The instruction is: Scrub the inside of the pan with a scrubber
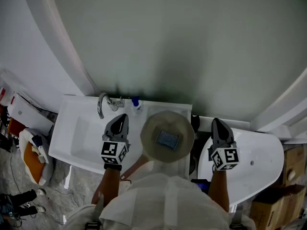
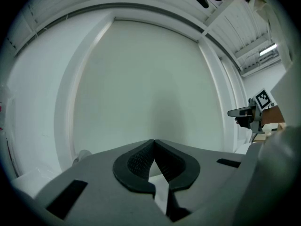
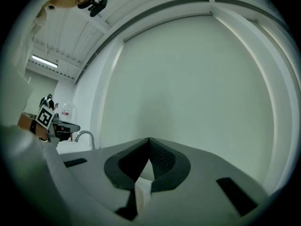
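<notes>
Beige and round, the pan (image 1: 180, 123) is sitting in the middle of the head view on the white sink unit (image 1: 64, 128), with its handle (image 1: 135, 165) running out toward seven o'clock. Its inside is looking pale and matte, with no marks that can be made out. A small blue-grey rectangular scrubber (image 1: 167, 139) is lying flat at the centre of the pan's floor, with nothing touching it.

At nine o'clock from the pan, the left gripper (image 1: 121, 117) is hovering over the sink basin, just beside the pan's rim. In the left gripper view, the left gripper (image 2: 154, 142) is showing its jaws pressed together at the tips with nothing between them. At three o'clock from the pan, the right gripper (image 1: 216, 121) is hanging over the edge of a white rounded fixture (image 1: 261, 159), apart from the pan. In the right gripper view, the right gripper (image 3: 149, 140) is likewise showing closed, empty jaws.

Farther out, a chrome faucet (image 1: 101, 104) and a blue-capped bottle (image 1: 136, 104) are standing at about eleven o'clock from the pan, against a pale green wall (image 1: 182, 42). Cardboard boxes (image 1: 280, 200) are sitting at five o'clock.
</notes>
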